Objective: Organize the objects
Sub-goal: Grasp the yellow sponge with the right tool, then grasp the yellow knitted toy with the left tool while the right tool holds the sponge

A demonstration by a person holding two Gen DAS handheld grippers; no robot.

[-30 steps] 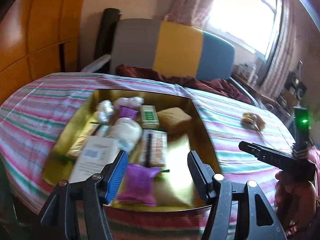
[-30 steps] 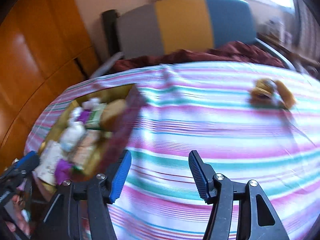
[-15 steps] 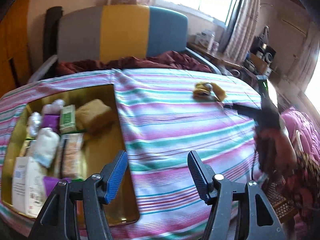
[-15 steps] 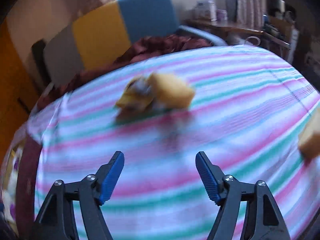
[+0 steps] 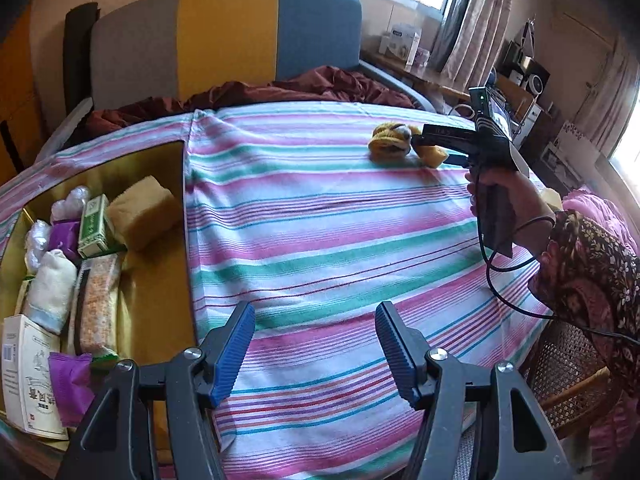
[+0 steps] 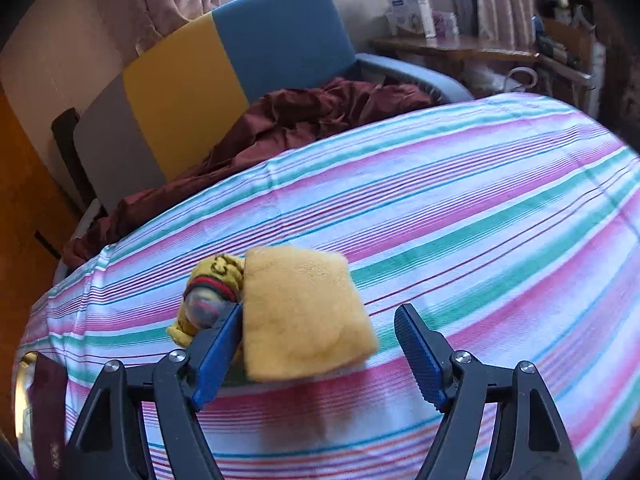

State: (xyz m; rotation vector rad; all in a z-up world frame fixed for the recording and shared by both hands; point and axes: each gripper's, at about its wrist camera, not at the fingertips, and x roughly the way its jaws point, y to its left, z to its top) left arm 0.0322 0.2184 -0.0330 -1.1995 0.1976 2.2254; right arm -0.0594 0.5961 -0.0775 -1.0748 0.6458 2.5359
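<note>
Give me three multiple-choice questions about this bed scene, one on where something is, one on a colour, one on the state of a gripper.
1. Where does the green box lie?
A. in the gold tray
B. on the headboard
C. on the windowsill

2. What colour is the sponge by the right gripper?
A. purple
B. yellow
C. white

3. How is the left gripper?
A. shut on a sock
B. shut on a box
C. open over the striped sheet

Answers: 1 A, it sits among the tray's items; 2 B, plainly yellow; 3 C, its jaws are apart, nothing between them.
</note>
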